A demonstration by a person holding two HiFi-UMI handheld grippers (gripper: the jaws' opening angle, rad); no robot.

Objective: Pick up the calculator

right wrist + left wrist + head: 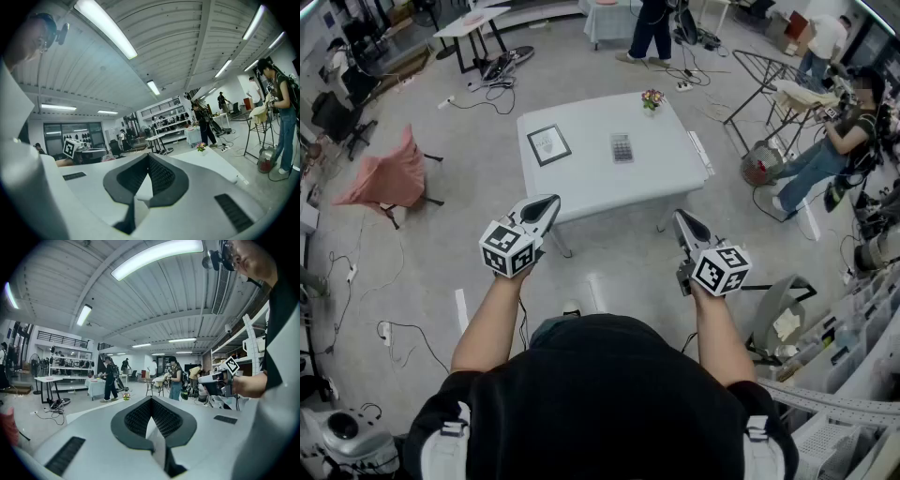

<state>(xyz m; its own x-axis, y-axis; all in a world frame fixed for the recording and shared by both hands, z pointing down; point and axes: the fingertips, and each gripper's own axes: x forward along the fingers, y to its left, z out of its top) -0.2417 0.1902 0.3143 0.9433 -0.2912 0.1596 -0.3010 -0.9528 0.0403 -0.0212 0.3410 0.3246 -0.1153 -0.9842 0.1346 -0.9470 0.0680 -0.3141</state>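
On the white bench (581,183) the calculator (622,147) lies flat; your L gripper (549,203) & R gripper (682,218) hover short of it, jaws clenched, empty.

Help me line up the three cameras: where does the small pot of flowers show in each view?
Head view: the pot of flowers stands at the far edge of the white table, in the upper middle of the picture.
Left gripper view: the pot is small and left of centre, at the table's far end.
Right gripper view: the pot is right of centre, on the table's far end.
Shared landmark: the white table.
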